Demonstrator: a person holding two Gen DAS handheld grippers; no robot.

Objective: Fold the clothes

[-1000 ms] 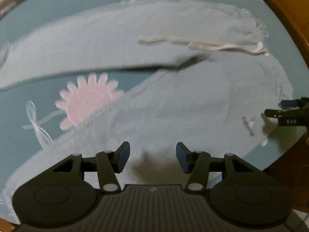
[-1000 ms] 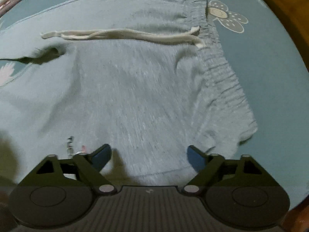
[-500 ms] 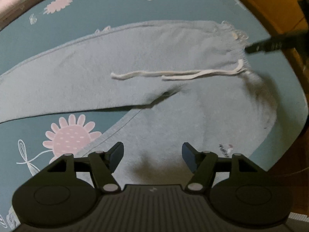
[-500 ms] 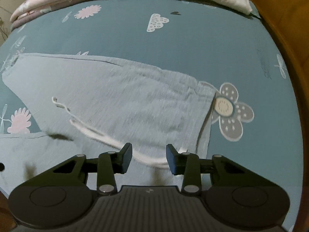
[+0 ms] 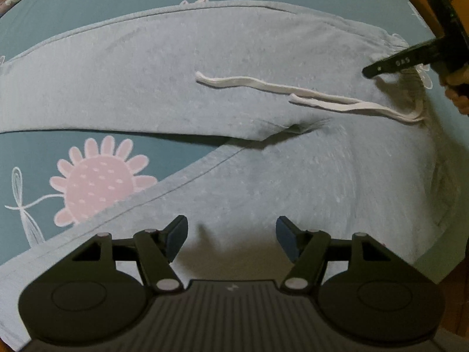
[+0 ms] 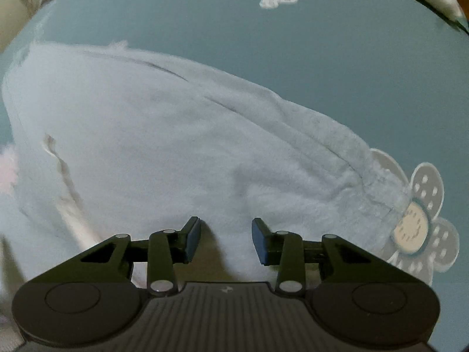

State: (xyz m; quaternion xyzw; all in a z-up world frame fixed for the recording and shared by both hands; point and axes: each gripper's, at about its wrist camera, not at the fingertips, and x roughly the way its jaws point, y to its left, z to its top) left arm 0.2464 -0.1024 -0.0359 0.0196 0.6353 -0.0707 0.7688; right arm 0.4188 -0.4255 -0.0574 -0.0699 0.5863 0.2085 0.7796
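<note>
Teal cotton bedsheet point(image 5: 176, 143) w/ flower prints makes the work surface, broad and flat, good for folding. On it lie the pale blue-grey sweatpants point(image 5: 293, 182), spread out face up, legs running off left in the left wrist view and splayed apart so sheet shows between them; waistband point(image 6: 337, 152) sits at the right end, near the bed's edge. Looks like they're laid flat so one leg can go over the other, prob. the first fold. White drawstring point(image 5: 307, 94) trails loose across the upper leg.

Left gripper point(image 5: 231, 239) hangs above the near leg's thigh, jaws wide apart, holding nothing, pads clear of cloth, likely waiting to pinch the side seam. Right gripper point(image 6: 225, 240) points down by the waistband; jaws partway apart and closing, fabric bulging up between them, no firm pinch visible yet.
</note>
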